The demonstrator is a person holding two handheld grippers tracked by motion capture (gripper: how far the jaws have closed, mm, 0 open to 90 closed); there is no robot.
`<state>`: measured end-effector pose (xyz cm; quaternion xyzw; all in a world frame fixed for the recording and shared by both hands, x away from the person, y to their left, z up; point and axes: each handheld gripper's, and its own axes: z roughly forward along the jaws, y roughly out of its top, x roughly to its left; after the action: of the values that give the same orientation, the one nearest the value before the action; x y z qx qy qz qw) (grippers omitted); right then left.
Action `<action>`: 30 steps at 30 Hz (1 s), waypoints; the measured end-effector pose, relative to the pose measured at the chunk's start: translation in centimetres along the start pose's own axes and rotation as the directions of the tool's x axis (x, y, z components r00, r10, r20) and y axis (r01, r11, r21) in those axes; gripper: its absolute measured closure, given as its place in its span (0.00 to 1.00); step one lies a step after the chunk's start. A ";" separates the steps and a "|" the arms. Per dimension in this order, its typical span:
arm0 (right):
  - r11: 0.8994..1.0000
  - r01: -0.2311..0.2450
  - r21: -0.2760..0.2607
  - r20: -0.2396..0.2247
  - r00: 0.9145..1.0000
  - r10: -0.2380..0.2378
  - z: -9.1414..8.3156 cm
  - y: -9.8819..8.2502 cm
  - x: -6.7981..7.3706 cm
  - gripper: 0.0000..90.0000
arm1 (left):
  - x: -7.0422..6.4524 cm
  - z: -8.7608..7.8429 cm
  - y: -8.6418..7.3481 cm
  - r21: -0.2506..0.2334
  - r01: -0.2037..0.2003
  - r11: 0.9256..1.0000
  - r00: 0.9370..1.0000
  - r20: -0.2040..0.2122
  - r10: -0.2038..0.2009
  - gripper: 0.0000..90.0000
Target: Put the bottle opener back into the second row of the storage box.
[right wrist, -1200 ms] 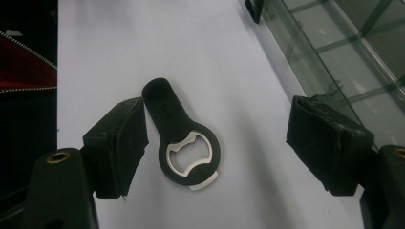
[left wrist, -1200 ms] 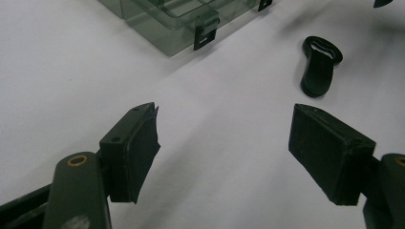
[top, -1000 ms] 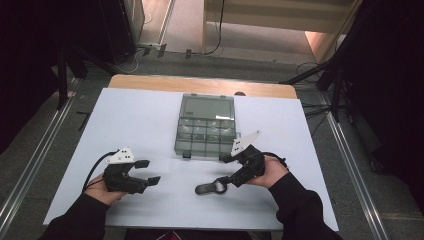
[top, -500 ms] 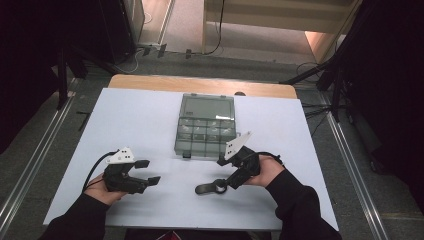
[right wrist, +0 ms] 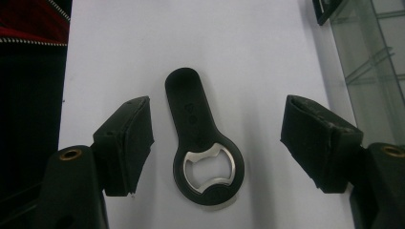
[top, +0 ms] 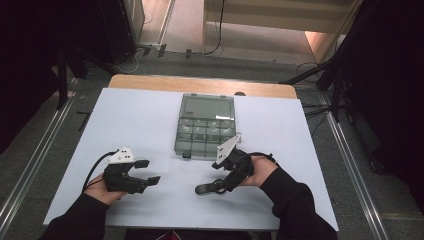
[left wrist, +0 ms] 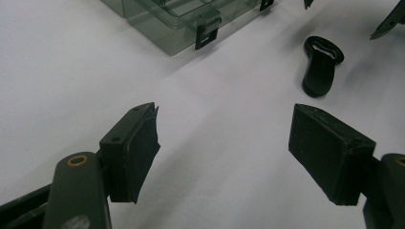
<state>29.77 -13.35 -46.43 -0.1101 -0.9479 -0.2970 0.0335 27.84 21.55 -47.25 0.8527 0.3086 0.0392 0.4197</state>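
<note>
While the right gripper (right wrist: pixel 217 143) hangs over it, the flat black bottle opener with a metal-rimmed mouth (right wrist: pixel 203 143) lies free on the white table (right wrist: pixel 262 47).

Faint embossed marks on the opener's handle, not readable. In the right gripper view the opener sits lower centre, midway between the two pads, touching neither; handle points to the frame's top. Jaws wide, have just been closing a little, gripping nothing. High view: opener lower centre, below the clear grey plastic compartment box (top: pixel 206 125). Left gripper (top: pixel 148 171), lower left, jaws wide apart and empty.
</note>
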 end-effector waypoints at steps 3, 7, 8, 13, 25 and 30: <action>1.000 0.021 0.015 0.005 1.000 -0.021 0.4 0.1 0.0 0.31 | 0.0 0.0 0.0 0.002 -0.002 1.000 1.000 0.000 0.002 0.28; 0.998 0.050 0.039 -0.004 0.999 -0.050 0.9 0.2 0.1 0.31 | 0.0 0.0 0.0 0.003 -0.002 1.000 1.000 -0.002 0.002 0.28; 0.997 0.059 0.049 -0.011 0.998 -0.058 1.2 0.2 0.2 0.32 | 0.0 0.0 0.0 0.001 0.000 1.000 1.000 -0.001 0.000 0.28; 0.993 0.098 0.060 -0.013 0.995 -0.097 1.6 0.2 0.4 0.34 | 0.0 0.0 0.0 0.001 -0.001 1.000 1.000 -0.001 0.001 0.28; 0.987 0.149 0.066 -0.047 0.988 -0.146 3.0 0.0 0.5 0.39 | 0.0 0.0 0.0 -0.001 -0.001 1.000 1.000 -0.002 0.001 0.28; 0.985 0.155 0.077 -0.054 0.987 -0.151 3.4 -0.1 0.5 0.41 | 0.0 -0.1 0.0 -0.001 -0.002 1.000 1.000 0.000 0.002 0.28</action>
<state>29.26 -11.36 -49.17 -0.0286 -0.9637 -0.2627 0.0378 27.81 21.60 -47.23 0.8527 0.3077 0.0396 0.4203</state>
